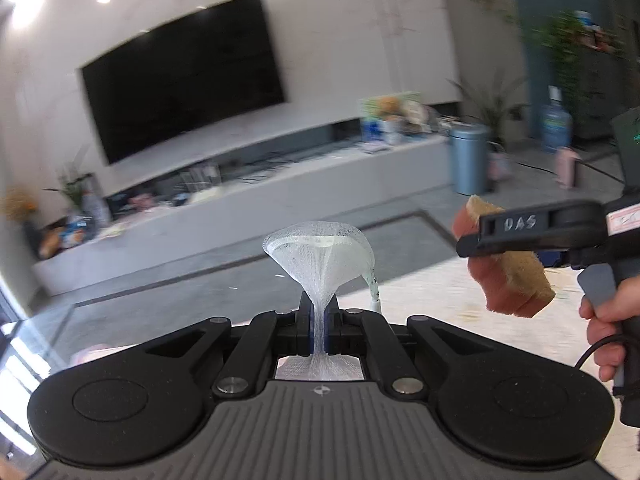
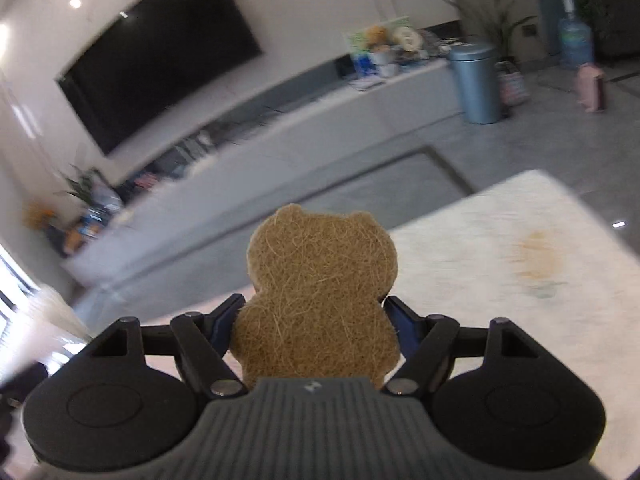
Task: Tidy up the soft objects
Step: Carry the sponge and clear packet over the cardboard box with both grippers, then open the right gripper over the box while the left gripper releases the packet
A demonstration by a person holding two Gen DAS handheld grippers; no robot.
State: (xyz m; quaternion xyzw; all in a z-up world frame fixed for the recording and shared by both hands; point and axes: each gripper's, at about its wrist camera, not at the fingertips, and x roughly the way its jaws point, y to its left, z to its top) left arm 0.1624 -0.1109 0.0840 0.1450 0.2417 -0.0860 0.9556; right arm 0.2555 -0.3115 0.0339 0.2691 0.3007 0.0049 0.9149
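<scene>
A: What's each hand carrying?

B: The left gripper [image 1: 319,320] has its fingers pinched almost together on a thin waist of the white mesh net [image 1: 320,254], which fans out above them, in the air over the near edge of the white table [image 1: 432,292]. The right gripper [image 2: 316,320] is part open, its fingers spread to the width of the brown bear-shaped sponge [image 2: 320,300] and pressing its two sides. It also hangs above the table, to the right of the net.

A: What worries you?

B: The net, mostly. Only a narrow bunch of threads sits between the fingers, so I'd guess a quick swing could pull it free or snag its loose tail on something. The views are blurred, which suggests fast motion.

A: And the sponge?

B: It's soft and held by its edges. A harder squeeze might buckle it and let it pop out. A looser one could let it tilt and drop past the table's edge onto the grey floor [image 2: 500,148].

A: Where do they go?

B: No bin or tray for them shows.
</scene>
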